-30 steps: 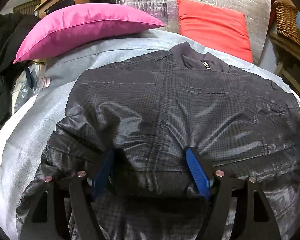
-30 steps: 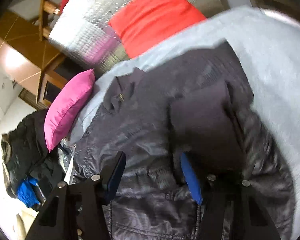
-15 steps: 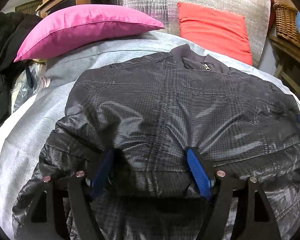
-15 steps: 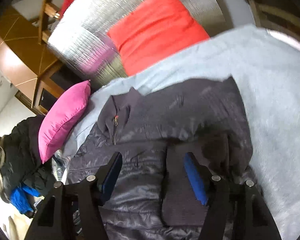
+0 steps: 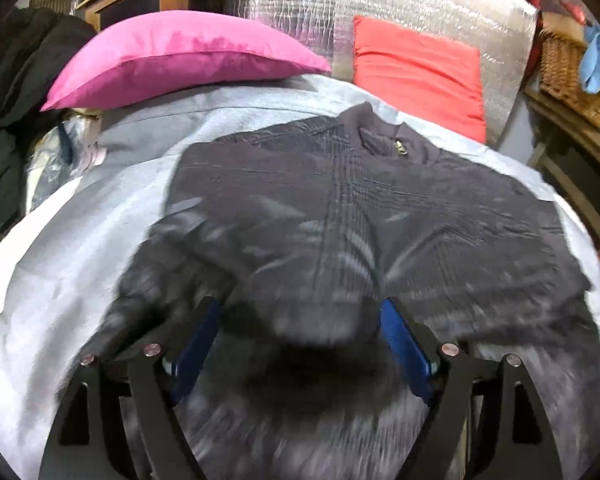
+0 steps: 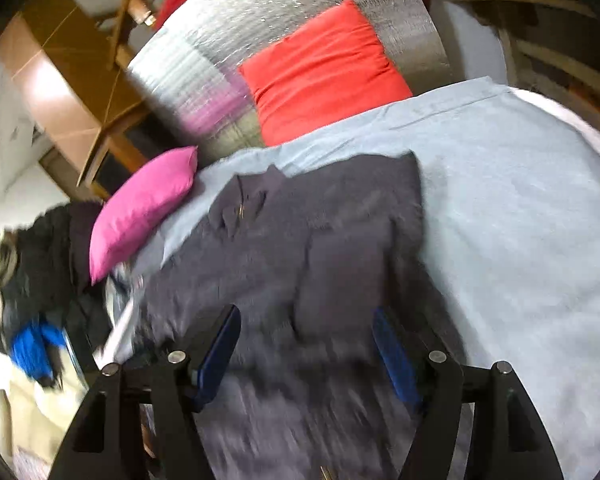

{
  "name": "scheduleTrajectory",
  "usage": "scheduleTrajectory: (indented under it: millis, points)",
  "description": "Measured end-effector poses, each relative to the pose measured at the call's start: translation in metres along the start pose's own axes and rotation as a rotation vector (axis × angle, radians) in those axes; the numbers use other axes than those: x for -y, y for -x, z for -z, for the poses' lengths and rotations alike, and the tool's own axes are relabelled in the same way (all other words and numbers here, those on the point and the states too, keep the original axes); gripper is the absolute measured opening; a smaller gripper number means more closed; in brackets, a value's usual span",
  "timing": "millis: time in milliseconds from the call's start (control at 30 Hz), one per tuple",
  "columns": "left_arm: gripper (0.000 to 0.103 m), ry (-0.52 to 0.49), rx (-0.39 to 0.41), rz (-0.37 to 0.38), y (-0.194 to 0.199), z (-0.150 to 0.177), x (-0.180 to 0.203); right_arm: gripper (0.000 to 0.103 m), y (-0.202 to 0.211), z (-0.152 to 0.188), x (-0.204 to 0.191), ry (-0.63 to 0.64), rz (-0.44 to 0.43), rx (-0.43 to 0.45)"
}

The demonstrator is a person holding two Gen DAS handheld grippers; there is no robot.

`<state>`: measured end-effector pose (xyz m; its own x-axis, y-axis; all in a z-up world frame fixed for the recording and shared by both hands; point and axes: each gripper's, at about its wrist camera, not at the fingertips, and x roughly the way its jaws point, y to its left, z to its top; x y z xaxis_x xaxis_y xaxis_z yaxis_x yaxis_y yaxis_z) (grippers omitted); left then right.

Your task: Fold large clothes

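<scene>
A dark grey quilted jacket [image 5: 340,220] lies spread front-up on the bed, its collar and zip pull pointing toward the pillows. In the right wrist view the jacket [image 6: 300,232] has one sleeve folded back over its body. My left gripper [image 5: 300,308] hovers over the jacket's lower part; its jaws are opening, and a blurred dark bulge of fabric sits between the blue pads [image 5: 400,340] without being pinched. My right gripper [image 6: 306,314] stands open above the folded sleeve side, its pads clear of the cloth.
A grey sheet [image 5: 80,260] covers the bed. A pink pillow [image 5: 180,60] and a red pillow [image 5: 416,72] lean on a silver foil panel [image 5: 300,12]. Dark clothes [image 6: 40,260] are piled to the left. A wicker basket [image 5: 572,72] stands at the right.
Both grippers have drawn back and up from the jacket, so more of the bed shows. The right gripper's jaws have widened, and the sleeve it hovered over now lies flat on the jacket.
</scene>
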<state>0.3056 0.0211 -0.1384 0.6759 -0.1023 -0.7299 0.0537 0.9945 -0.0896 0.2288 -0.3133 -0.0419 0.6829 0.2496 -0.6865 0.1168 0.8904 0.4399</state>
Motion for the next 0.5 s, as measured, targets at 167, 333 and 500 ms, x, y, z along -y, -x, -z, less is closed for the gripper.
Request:
scheduleTrajectory:
  millis: [167,333,500]
  points:
    - [0.084,0.067,0.033,0.002,0.069,0.033,-0.05,0.072,0.071,0.073,0.031,-0.048,0.031,0.039]
    - [0.086,0.185,0.026,-0.023,0.123,0.085,-0.106,0.072,0.115,0.134,0.048,-0.142,0.024,0.039]
    - [0.086,0.263,-0.039,-0.025,0.146,0.139,-0.137,0.072,0.135,0.164,0.037,-0.14,-0.001,0.024]
